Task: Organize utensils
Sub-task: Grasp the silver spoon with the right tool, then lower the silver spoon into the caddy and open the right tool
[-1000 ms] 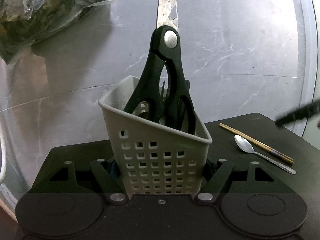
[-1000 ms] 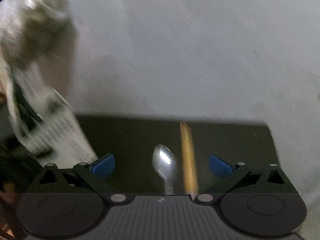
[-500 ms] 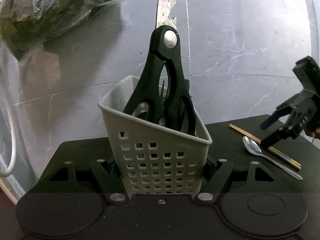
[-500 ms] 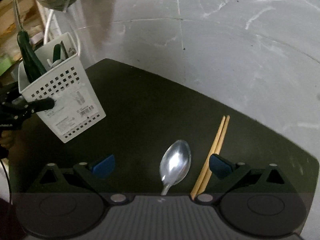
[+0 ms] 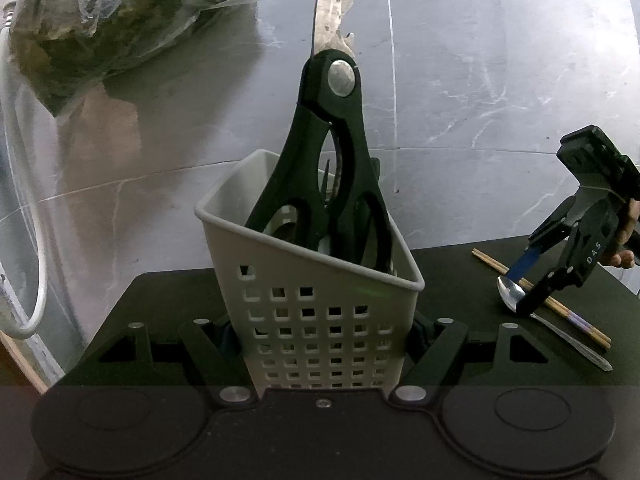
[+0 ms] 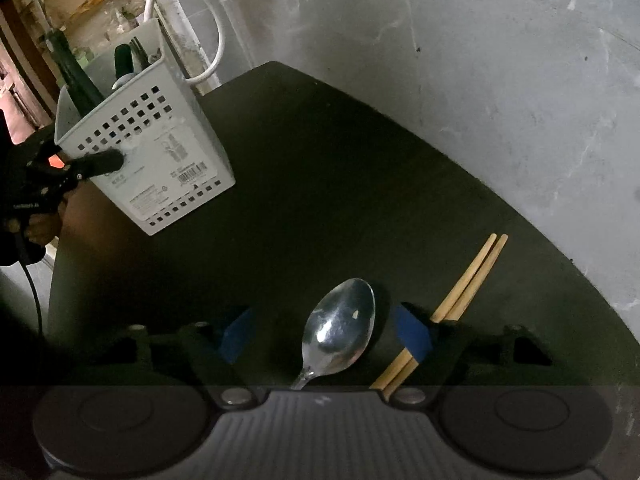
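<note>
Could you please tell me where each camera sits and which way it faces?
Left wrist: on the left claw, facing the held utensil caddy with scissors; the right claw shows.
Right wrist: on the right claw, angled down at the spoon and chopsticks; its jaws have been closing.
Shared: caddy, spoon, chopsticks, black mat.

You're working in what looks like a home kitchen or utility corner. A white perforated plastic utensil caddy [image 5: 312, 300] stands on a dark round bench [image 6: 360, 184]; beyond the caddy lies grey marble-veined floor tile [image 5: 480, 80], with a clear plastic bag of dried greens [image 5: 120, 20] and a white hose [image 5: 36, 280] to the caddy's left.
</note>
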Motion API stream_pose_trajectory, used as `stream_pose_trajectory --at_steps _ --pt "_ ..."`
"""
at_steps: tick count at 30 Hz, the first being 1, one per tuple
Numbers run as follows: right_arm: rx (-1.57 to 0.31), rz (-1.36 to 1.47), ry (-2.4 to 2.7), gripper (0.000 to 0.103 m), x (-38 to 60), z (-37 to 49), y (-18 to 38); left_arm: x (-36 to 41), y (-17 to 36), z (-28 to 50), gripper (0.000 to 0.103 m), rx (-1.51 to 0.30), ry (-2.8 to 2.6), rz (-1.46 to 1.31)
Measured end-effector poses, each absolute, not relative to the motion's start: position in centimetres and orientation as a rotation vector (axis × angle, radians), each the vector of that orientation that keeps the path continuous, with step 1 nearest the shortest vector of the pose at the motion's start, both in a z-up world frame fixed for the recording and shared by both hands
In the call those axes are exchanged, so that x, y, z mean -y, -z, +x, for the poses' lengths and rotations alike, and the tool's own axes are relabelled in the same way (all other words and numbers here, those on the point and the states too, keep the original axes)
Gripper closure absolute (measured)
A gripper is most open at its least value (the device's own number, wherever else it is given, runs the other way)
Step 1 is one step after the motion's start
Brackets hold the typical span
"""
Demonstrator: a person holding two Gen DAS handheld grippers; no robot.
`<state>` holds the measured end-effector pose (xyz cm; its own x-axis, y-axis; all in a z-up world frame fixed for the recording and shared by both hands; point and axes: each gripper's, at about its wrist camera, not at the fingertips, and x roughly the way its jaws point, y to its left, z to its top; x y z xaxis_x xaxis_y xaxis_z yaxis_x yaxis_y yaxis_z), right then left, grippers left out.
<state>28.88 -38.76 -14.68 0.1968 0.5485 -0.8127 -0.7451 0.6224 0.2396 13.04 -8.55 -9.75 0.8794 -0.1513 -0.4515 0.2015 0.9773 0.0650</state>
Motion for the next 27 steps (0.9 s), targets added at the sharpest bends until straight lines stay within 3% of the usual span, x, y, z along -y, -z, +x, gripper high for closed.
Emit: stream_pose_trajectory --at_steps 2,6,10,18,27 --pt "-1.021 -0.232 -0.918 0.032 38.8 28.9 14.7 8.7 9.8 13.0 0.026 -0.460 0.180 0.112" --pt "-1.006 -0.240 -0.908 0.063 38.8 28.9 14.8 8.8 9.8 13.1 0.026 -0.459 0.178 0.114" --pt "-0.993 -0.245 -0.894 0.085 38.9 29.0 15.0 8.7 9.9 13.1 0.026 -0.458 0.182 0.117" --pt "-0.921 -0.212 -0.844 0.099 39.3 27.9 14.3 8.8 9.9 13.1 0.026 -0.456 0.179 0.118" --pt "-0.816 -0.145 -0.694 0.101 39.3 24.1 12.3 8.7 10.0 13.1 0.026 -0.455 0.191 0.120"
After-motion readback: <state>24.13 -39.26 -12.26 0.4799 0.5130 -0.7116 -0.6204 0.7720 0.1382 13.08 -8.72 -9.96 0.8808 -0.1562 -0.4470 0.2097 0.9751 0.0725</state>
